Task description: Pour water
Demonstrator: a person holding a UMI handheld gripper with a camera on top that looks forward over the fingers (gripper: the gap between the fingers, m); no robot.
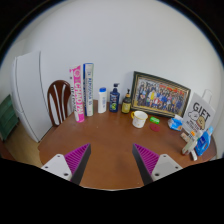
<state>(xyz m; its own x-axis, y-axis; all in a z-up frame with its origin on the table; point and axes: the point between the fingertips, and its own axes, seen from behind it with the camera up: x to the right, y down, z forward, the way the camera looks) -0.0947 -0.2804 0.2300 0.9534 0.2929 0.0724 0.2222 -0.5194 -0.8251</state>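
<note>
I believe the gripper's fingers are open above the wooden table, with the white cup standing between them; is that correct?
Not quite. The gripper view shows the gripper open above the wooden table, but nothing stands between its fingers: the white cup stands well beyond them, near the framed picture.

Two pale fingers (70, 166) with ribbed magenta triangular pads (78, 155).

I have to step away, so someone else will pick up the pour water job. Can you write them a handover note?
Hand-held gripper: open, holding nothing, fingers apart above the table.
Things: white bottle and dark bottle stand upright beyond the fingers, by the books. White cup stands right of them, before the framed photo.
Done: nothing visible yet.
Left: grasp a bottle, pour into the cup.
</note>
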